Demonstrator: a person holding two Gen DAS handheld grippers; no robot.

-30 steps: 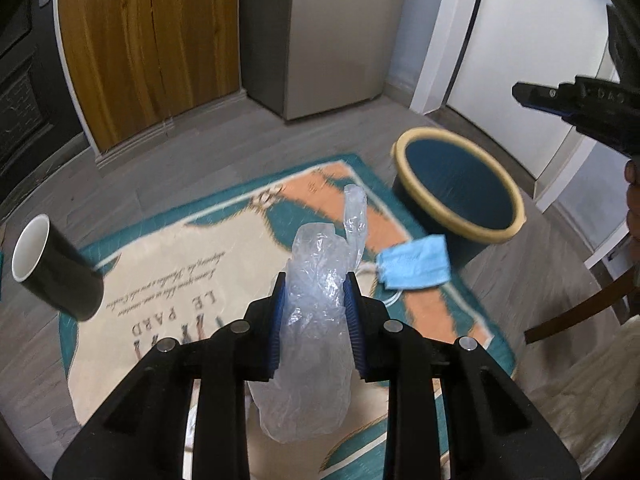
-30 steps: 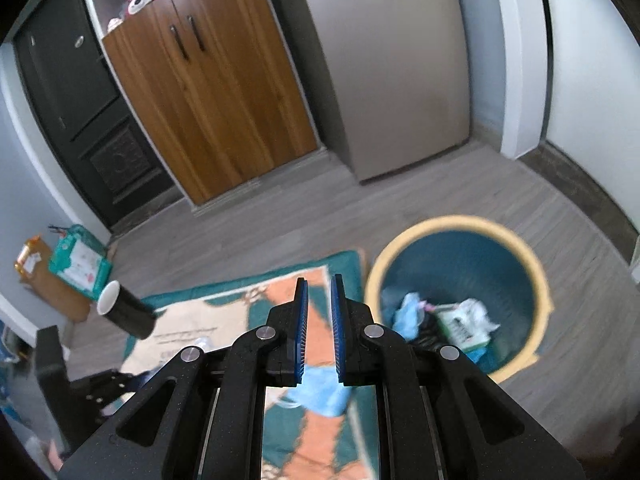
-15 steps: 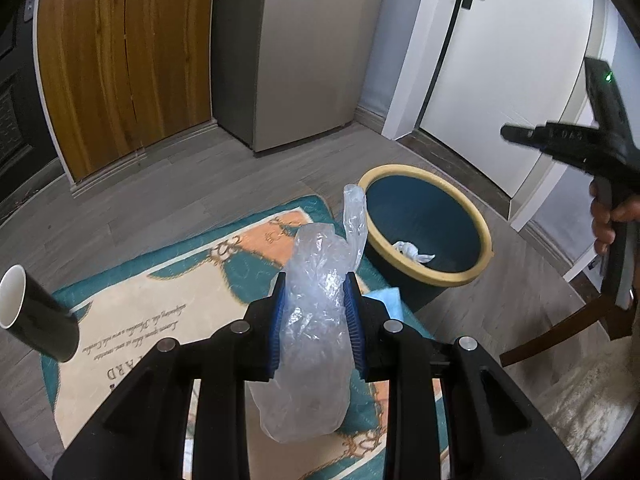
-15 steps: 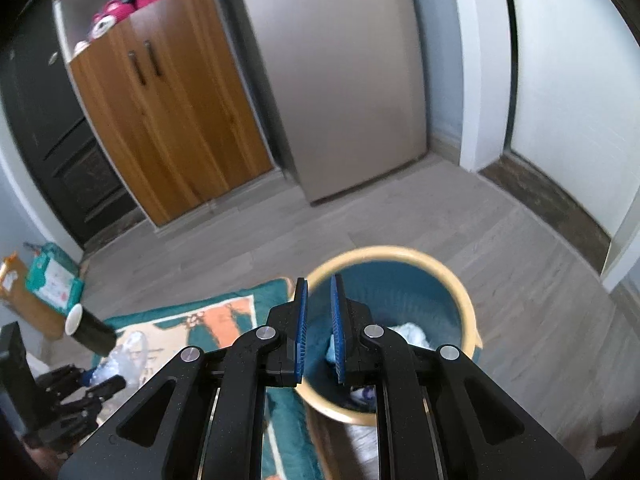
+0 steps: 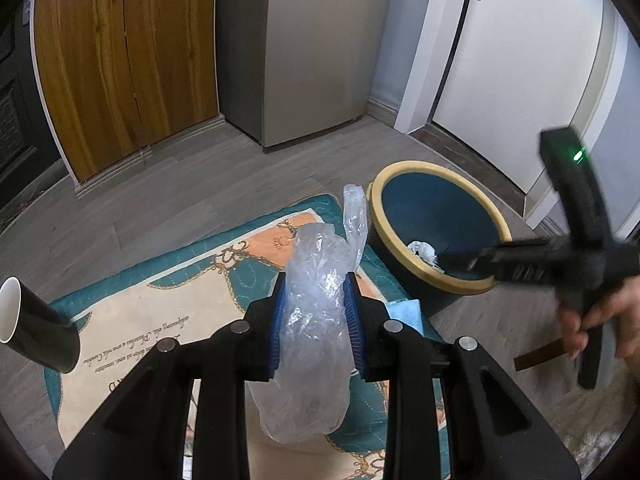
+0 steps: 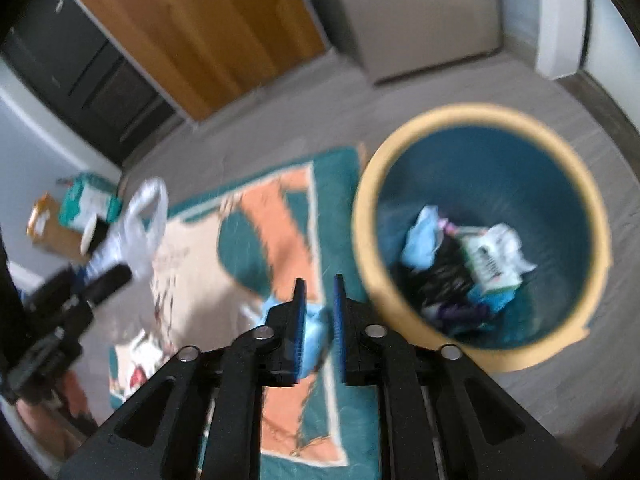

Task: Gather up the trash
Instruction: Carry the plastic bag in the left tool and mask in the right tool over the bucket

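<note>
Left gripper (image 5: pixel 316 320) squeezes clear plastic bag (image 5: pixel 310 336), held high over rug (image 5: pixel 152 320). Right gripper (image 6: pixel 319 320) holds nothing, fingers a small gap apart, above blue mask (image 6: pixel 310 330) near rug's edge. Bin (image 5: pixel 404 168) sits on floor just past rug's corner, trash inside. Risk: thin bag may slip out before bin, or catch rim and fall beside it. Right view blurry.
</note>
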